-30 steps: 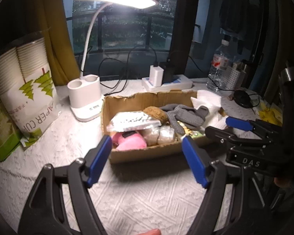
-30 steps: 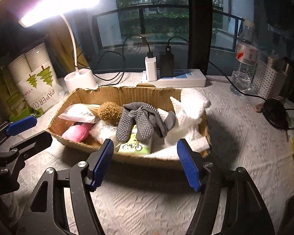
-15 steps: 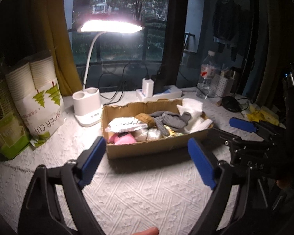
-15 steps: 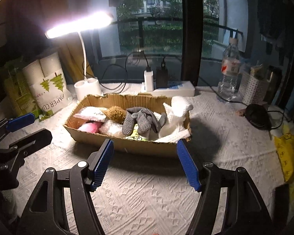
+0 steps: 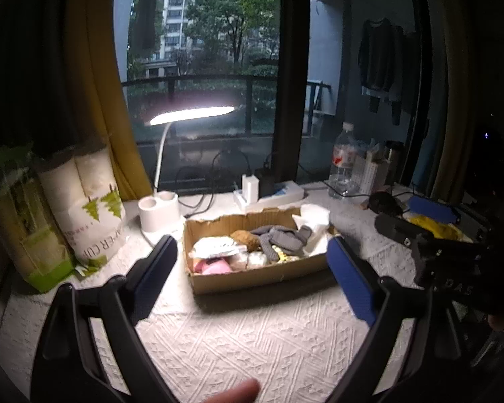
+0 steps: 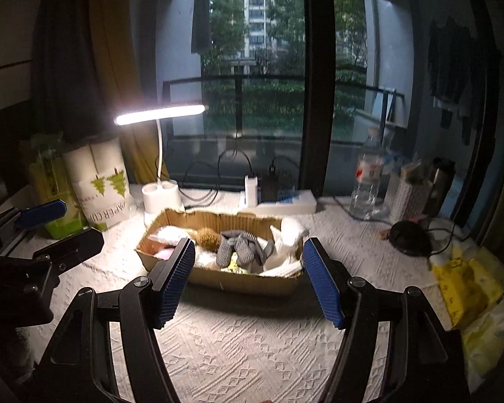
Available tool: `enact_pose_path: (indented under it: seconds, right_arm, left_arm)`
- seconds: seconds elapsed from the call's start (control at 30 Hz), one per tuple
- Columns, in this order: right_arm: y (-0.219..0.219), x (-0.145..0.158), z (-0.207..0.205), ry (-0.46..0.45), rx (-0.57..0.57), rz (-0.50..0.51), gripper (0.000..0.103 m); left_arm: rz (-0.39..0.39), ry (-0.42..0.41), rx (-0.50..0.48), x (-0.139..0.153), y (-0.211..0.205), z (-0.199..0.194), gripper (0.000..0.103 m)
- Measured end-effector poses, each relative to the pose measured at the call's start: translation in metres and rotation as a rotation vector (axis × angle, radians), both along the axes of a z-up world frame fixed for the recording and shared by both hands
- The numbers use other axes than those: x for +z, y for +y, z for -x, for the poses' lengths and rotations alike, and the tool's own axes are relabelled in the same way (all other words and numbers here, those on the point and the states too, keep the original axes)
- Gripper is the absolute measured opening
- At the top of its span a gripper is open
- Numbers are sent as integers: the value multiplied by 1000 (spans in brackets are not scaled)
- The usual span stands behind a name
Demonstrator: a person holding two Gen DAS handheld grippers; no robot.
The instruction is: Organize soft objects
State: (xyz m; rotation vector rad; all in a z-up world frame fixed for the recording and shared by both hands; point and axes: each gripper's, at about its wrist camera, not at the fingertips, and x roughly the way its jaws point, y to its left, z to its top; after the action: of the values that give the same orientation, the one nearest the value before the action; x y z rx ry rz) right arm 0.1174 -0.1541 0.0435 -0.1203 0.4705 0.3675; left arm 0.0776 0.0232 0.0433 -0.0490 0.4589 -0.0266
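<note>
A shallow cardboard box [image 5: 252,277] [image 6: 238,280] sits on the white textured cloth. It holds grey gloves [image 5: 282,238] [image 6: 238,250], a brown fuzzy ball [image 5: 245,237] [image 6: 207,236], a white cloth [image 5: 314,218] [image 6: 287,235], a pink item [image 5: 211,267] and clear packets [image 5: 215,248]. My left gripper [image 5: 252,275] is open and empty, held back from the box and above the cloth. My right gripper [image 6: 248,278] is open and empty, also back from the box.
A lit desk lamp [image 5: 159,206] [image 6: 159,194], a paper cup pack [image 5: 87,208] [image 6: 99,184] and a green bag [image 5: 27,225] stand left. A power strip [image 5: 272,194], a water bottle [image 6: 366,181] and a black mouse [image 6: 410,236] are behind and right. Yellow packets [image 6: 467,285] lie far right.
Both grippers have pulled back and risen away from the box, which now looks smaller and farther. Both stay open and empty. The box contents have not moved.
</note>
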Motion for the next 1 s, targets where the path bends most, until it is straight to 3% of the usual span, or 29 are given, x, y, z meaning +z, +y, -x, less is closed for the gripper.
enact_pose_path:
  seconds: [0.13,0.27,0.6,1.0]
  right_arm:
    - [-3,15,16,-41,-4,0,71]
    - [-7,25,29,-63,-17,3,94]
    - [-20,45,53,-111,-39,-14,94]
    - [-21,56,62,-143,-43,-15,94]
  left_arm:
    - [-31,-32,42,12,-4,11,92]
    - [-48,-67,79,23,-5,23,103]
    - [-66,-128,79,44,-10,46,103]
    - [-70,-143,76,53,-10,53,103]
